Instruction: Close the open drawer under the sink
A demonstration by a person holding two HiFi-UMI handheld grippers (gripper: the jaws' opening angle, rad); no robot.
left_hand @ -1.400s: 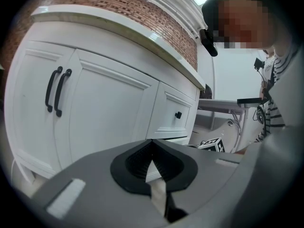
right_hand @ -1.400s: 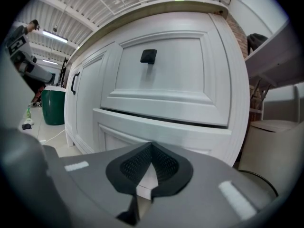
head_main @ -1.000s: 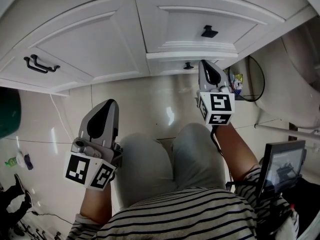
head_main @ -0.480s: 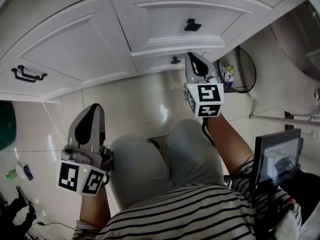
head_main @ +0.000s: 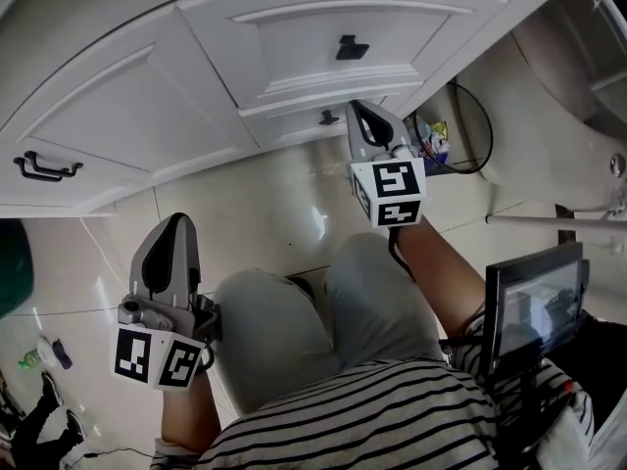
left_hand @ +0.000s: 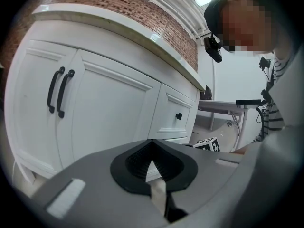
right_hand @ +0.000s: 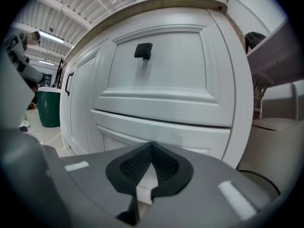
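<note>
The white sink cabinet has an upper drawer with a black knob and, under it, a lower drawer with its own knob. In the right gripper view the lower drawer front stands a little proud of the cabinet face. My right gripper points at that drawer's right end, very close to it, jaws shut and empty. My left gripper hangs back over the floor, left of the knees, shut and empty. It faces the cabinet doors.
Two black bar handles sit on the double doors at left. A green bin stands at far left. A wire ring holding small items leans right of the cabinet beside a white fixture. The person's knees fill the lower middle.
My right gripper has moved forward and left toward the lower drawer's front. My left gripper has dropped lower and further left in the head view. Both stay shut.
</note>
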